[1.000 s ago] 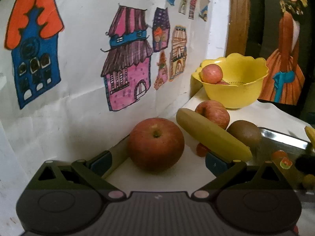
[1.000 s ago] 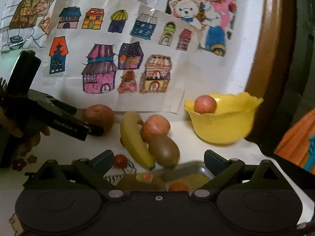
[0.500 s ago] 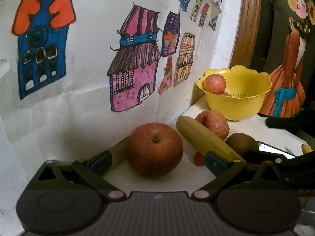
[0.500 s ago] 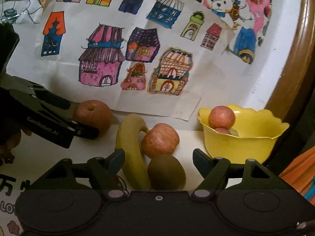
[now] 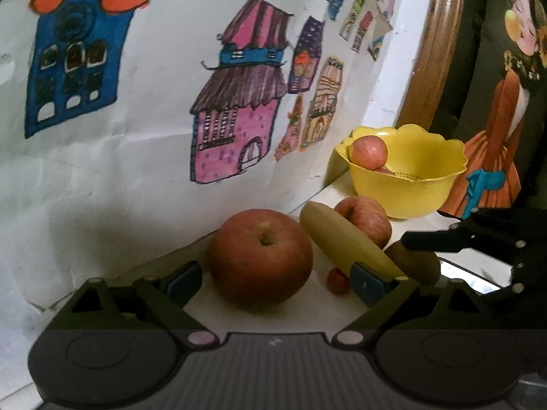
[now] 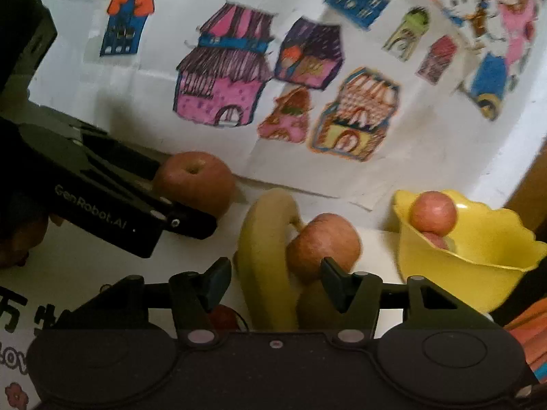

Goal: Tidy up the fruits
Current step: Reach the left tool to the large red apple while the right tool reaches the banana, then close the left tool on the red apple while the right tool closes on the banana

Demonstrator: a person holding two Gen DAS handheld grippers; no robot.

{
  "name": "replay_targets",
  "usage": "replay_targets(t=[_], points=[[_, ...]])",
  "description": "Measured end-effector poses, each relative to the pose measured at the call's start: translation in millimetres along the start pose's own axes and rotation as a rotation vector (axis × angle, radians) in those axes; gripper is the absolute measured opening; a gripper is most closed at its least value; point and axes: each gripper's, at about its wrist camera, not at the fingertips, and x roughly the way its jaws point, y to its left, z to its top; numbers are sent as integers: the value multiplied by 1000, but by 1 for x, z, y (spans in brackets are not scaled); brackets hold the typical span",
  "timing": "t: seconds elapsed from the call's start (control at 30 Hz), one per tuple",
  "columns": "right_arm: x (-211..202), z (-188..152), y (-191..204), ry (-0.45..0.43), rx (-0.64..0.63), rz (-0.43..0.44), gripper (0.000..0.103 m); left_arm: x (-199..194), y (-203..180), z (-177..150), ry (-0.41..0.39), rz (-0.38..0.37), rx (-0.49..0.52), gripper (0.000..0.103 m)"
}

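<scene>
Where my right gripper [image 6: 271, 283] crosses the fruit pile, its released fingers hide the lower end of the long yellow banana [image 6: 265, 256] and most of the brown kiwi [image 5: 415, 261], which sits on the banana's far side from the wall. My left gripper [image 5: 273, 282] is also unclenched, its blue pads either side of the large red apple [image 5: 260, 258] without clearly touching it. Left of the banana that apple sits; a second red apple [image 6: 323, 244] leans against the banana's right side. Further right stands the yellow scalloped plastic bowl [image 6: 478, 259], holding a small pink-red apple [image 6: 433, 212]; fruit beneath is partly hidden. A small red fruit [image 5: 337, 281] by the banana is unclear. Everything rests on a white tabletop [image 5: 328, 307] against a wall papered with children's house drawings [image 5: 239, 102].
</scene>
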Motion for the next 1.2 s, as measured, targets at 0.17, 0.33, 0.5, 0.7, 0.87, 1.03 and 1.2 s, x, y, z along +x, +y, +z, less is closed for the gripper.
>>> replay_targets(t=[0.17,0.33,0.5,0.7,0.87,1.03,1.2], points=[[18,7,4,39,-3,9,49,9,3,2,27,9,-37,94],[29,5,6,78,0,6,45,12,3,1,29,15,-55,94],[26,4,9,77,-7,-9,43,14,5,2,24,27,-70,85],[19,1,17,59,-32,-38,35,13,7,2,20,34,-77,73],[14,-2,29,33,-81,-70,35,11,9,1,18,28,-83,73],[7,-7,49,2,-178,-125,35,10,12,0,15,17,-92,73],[1,-16,73,-11,-325,-196,35,6,12,-2,17,14,-79,72]])
